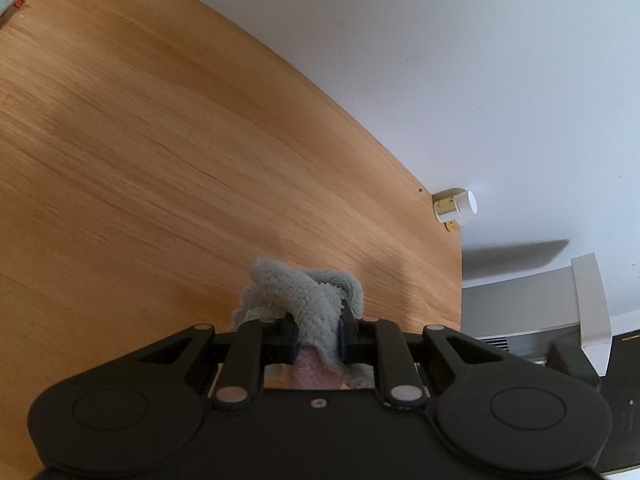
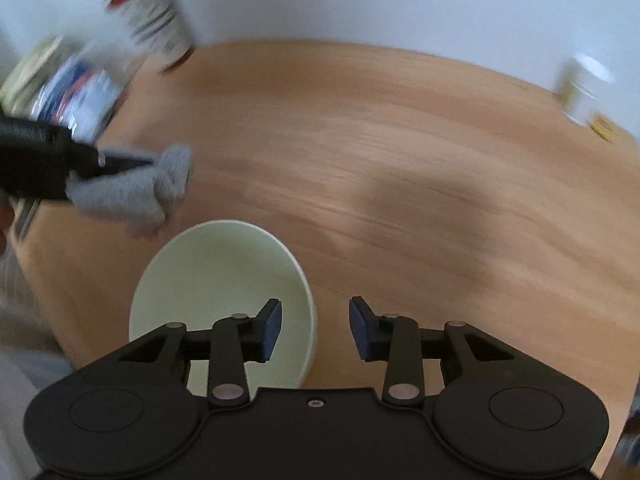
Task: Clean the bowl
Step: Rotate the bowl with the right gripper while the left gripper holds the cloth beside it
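Note:
In the left wrist view my left gripper (image 1: pixel 318 328) is shut on a fluffy grey cloth (image 1: pixel 308 296) that bunches up above the pads, over the wooden table (image 1: pixel 160 140). The right wrist view shows that gripper (image 2: pixel 132 160) at the left with the cloth (image 2: pixel 132 196) hanging from it, just beyond the bowl. The pale cream bowl (image 2: pixel 224 276) stands on the table, and its inside looks bare. My right gripper (image 2: pixel 315 312) is open at the bowl's right rim. One finger is over the inside and the other outside, and neither pad presses on the rim.
A white cup with a red base (image 2: pixel 154 20) and blurred packages (image 2: pixel 76 88) stand at the back left. A small white-capped bottle (image 2: pixel 586 88) sits at the table's far right corner, by the white wall. The table's edge (image 1: pixel 460 280) runs close on the right.

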Tool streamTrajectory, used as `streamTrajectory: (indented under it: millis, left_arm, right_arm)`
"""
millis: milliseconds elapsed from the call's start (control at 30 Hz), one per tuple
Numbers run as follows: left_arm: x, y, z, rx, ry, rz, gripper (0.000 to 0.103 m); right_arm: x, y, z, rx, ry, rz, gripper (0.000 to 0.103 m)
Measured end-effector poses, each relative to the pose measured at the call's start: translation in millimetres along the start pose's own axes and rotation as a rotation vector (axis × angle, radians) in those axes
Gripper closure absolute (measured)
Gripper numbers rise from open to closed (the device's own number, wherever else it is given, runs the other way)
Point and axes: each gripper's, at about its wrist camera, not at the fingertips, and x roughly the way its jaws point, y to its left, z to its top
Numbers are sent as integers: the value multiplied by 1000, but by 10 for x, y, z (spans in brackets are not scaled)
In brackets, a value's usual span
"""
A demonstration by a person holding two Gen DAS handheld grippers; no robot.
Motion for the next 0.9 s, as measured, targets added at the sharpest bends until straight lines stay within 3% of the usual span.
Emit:
streamTrajectory:
  millis: [433, 600, 900]
  left_arm:
    - [-109, -42, -176, -78, -77, 52, 87]
    - [-105, -35, -232, -112, -96, 65, 87]
    - [-62, -56, -248, -124, -97, 79, 87]
  right_arm:
    - [250, 45, 419, -200, 130, 100, 62]
    - [294, 94, 468, -257, 178, 137, 73]
    - [335, 13, 524, -224, 212, 172, 79]
